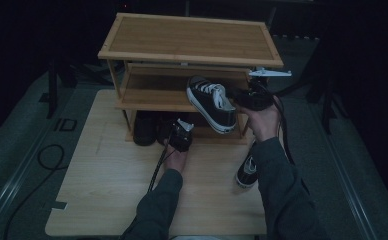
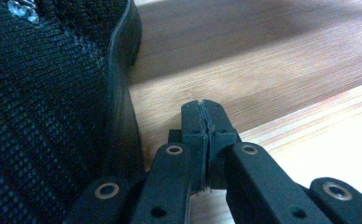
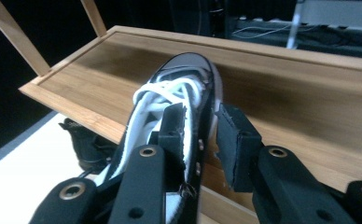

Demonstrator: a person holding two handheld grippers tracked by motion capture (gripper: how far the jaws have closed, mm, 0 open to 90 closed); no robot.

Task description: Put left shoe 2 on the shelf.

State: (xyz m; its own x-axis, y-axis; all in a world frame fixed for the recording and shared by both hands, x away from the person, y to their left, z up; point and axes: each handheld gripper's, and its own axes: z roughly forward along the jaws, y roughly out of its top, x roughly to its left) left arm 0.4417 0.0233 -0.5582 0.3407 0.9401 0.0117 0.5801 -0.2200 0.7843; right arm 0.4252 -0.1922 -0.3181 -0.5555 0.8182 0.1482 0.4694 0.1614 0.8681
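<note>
A black canvas sneaker with white laces lies tilted on the middle shelf of a bamboo shoe rack, its heel hanging over the front edge. My right gripper is at that heel. In the right gripper view one jaw sits inside the sneaker and the other stands off its outer side wall with a small gap, so the gripper is open around the wall. My left gripper is low at the rack's foot, shut on nothing, right beside a black knit shoe.
Dark shoes stand under the middle shelf at the rack's left. A second black sneaker lies on the light wooden table by the right forearm. The rack's top shelf is bare. Dark floor and cables surround the table.
</note>
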